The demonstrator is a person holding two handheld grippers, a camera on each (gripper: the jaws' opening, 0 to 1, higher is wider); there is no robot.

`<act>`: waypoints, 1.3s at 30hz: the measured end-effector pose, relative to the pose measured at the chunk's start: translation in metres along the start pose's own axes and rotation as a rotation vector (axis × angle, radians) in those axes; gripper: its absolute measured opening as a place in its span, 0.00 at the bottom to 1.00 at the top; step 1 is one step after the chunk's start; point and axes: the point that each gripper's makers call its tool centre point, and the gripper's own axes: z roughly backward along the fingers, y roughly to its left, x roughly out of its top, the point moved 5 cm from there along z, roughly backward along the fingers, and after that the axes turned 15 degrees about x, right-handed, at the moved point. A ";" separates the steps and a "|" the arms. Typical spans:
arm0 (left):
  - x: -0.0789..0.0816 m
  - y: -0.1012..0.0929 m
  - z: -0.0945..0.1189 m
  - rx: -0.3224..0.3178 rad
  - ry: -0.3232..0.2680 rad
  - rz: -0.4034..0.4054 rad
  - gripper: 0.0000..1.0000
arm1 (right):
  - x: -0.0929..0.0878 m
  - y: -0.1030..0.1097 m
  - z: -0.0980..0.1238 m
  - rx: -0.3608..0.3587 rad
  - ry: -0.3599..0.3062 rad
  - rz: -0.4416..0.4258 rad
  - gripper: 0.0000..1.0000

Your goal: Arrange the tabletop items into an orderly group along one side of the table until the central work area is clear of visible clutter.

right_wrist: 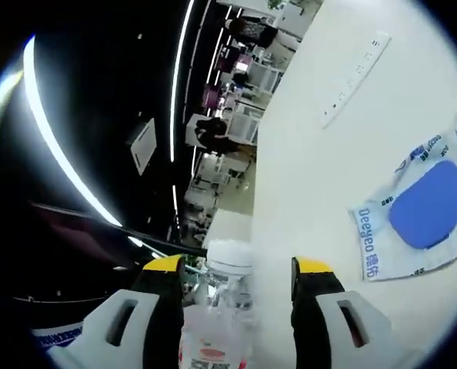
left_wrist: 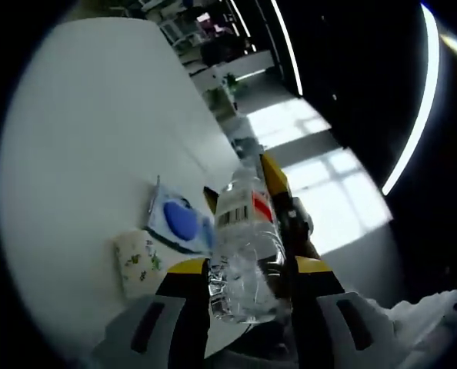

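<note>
Right then, the clear plastic bottle (left_wrist: pixel 245 254) sat between the left gripper (left_wrist: pixel 244 277) jaws in the left gripper view, yellow-tipped jaws pressed against its crinkled sides, clenched on it, the bottle raised over the near edge of the white table (left_wrist: pixel 90 138). Its label with a barcode and a red patch faced the camera. Behind the bottle, another yellow and black gripper (left_wrist: pixel 278 192) reached in from the right, close against the bottle's upper part.

In the right gripper view, the same bottle (right_wrist: pixel 227 307) showed with its white cap (right_wrist: pixel 230 255) pointing up between the right gripper (right_wrist: pixel 232 269) jaws. Those jaws stood either side of the cap with a gap showing on both sides, so whether they gripped anything lower down, I could not tell.

Out on the table, just beside the held bottle, lay a flat wipes pack (left_wrist: pixel 181 221) with a blue oval, and next to it a small floral tissue pack (left_wrist: pixel 138 264). The wipes pack (right_wrist: pixel 422 211) also appeared in the right gripper view, blue lettering along its edge. Further off lay a white power strip (right_wrist: pixel 355 77).
</note>
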 end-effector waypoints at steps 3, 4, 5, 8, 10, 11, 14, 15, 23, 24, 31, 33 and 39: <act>0.002 0.002 0.000 -0.011 0.010 -0.013 0.36 | 0.003 0.002 0.000 0.003 -0.007 -0.004 0.45; 0.001 0.002 0.000 -0.010 0.012 -0.015 0.36 | 0.004 0.003 0.000 0.013 -0.007 -0.006 0.38; 0.001 0.004 0.000 -0.007 0.016 -0.015 0.36 | 0.005 0.006 0.000 0.034 0.000 -0.012 0.29; 0.003 0.011 0.002 -0.019 0.014 -0.011 0.37 | 0.004 0.008 -0.003 0.031 0.009 -0.031 0.24; 0.003 0.013 0.003 -0.026 0.005 -0.041 0.37 | 0.007 0.010 -0.006 0.043 0.013 -0.034 0.23; 0.004 0.015 0.003 -0.024 -0.001 -0.088 0.37 | 0.007 0.012 -0.007 0.047 0.017 -0.033 0.22; 0.004 0.017 0.003 -0.037 0.013 -0.143 0.38 | 0.006 0.025 -0.013 0.082 0.084 0.065 0.21; 0.005 0.018 0.003 -0.040 0.017 -0.154 0.38 | 0.004 0.031 -0.016 0.093 0.107 0.094 0.21; -0.002 0.010 0.000 0.007 0.044 -0.537 0.38 | -0.025 0.101 -0.034 0.284 0.431 0.554 0.20; 0.000 0.010 0.000 0.023 0.042 -0.588 0.37 | -0.032 0.109 -0.037 0.316 0.479 0.629 0.20; 0.016 0.017 -0.002 0.108 0.063 -0.803 0.37 | -0.047 0.123 -0.036 0.412 0.553 0.826 0.21; 0.017 0.018 -0.002 0.108 0.082 -0.813 0.37 | -0.045 0.120 -0.036 0.409 0.556 0.827 0.21; 0.025 0.028 -0.004 0.131 0.068 -0.857 0.37 | -0.044 0.115 -0.039 0.400 0.561 0.875 0.20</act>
